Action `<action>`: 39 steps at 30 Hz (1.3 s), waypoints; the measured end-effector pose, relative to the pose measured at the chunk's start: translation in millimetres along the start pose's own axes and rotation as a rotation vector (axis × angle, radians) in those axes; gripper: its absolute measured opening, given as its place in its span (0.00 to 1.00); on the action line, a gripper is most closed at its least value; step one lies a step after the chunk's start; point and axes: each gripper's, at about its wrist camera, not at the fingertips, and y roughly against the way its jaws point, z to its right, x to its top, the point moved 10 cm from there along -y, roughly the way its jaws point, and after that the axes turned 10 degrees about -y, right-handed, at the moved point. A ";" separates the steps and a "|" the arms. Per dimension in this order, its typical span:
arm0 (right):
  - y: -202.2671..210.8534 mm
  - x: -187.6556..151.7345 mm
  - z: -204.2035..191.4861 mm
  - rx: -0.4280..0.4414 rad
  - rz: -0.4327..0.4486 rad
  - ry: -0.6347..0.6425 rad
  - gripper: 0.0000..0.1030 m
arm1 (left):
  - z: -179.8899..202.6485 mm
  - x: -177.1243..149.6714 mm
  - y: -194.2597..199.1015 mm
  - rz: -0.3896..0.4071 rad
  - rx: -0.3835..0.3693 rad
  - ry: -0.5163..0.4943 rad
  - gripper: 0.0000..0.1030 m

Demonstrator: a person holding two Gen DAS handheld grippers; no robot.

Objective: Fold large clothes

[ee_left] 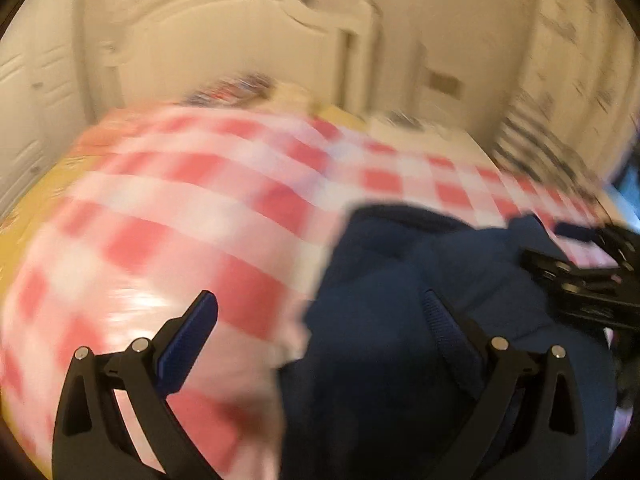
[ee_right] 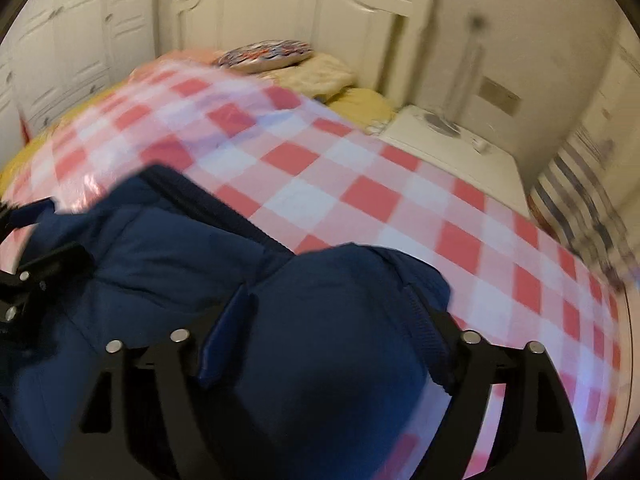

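A: Left wrist view?
B: Blurry. Left gripper (ee_left: 320, 344) has its fingers (ee_left: 188, 344) spread wide. Left finger sits over the checked cover (ee_left: 168, 184) on the bed, right finger over the navy garment (ee_left: 392, 320). Can't tell if either pad touches fabric; nothing is pinched between them. The garment lies bunched on the cover, lower right of frame. Other gripper shows at the right edge, against the garment's far side.

A: Right wrist view?
B: Right gripper (ee_right: 328, 340) fingers (ee_right: 228, 340) also wide apart. A mound of the navy garment (ee_right: 332, 320) bulges up between them, both pads right against the fabric sides, not clamped down. Garment runs left across the red-and-white cover (ee_right: 360, 176) to the left gripper (ee_right: 28, 280) at the frame edge. Behind: white headboard (ee_right: 280, 8), patterned pillow (ee_right: 264, 54), white nightstand (ee_right: 448, 148).
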 end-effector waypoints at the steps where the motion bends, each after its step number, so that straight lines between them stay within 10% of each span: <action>1: 13.1 4.8 -4.9 0.025 0.028 0.004 0.77 | -6.3 0.6 6.1 0.004 0.005 0.031 0.98; 15: -30.2 -22.5 -50.7 0.064 -0.142 0.122 0.76 | -15.6 -30.9 -31.9 -0.093 0.066 0.036 0.98; 28: 22.1 -24.6 -53.8 0.042 -0.015 0.145 0.78 | -22.5 -28.7 -16.8 -0.076 0.023 0.061 0.98; 39: 82.5 -109.4 -81.7 0.132 0.104 0.227 0.90 | 9.3 -56.4 22.3 0.011 0.049 -0.071 0.98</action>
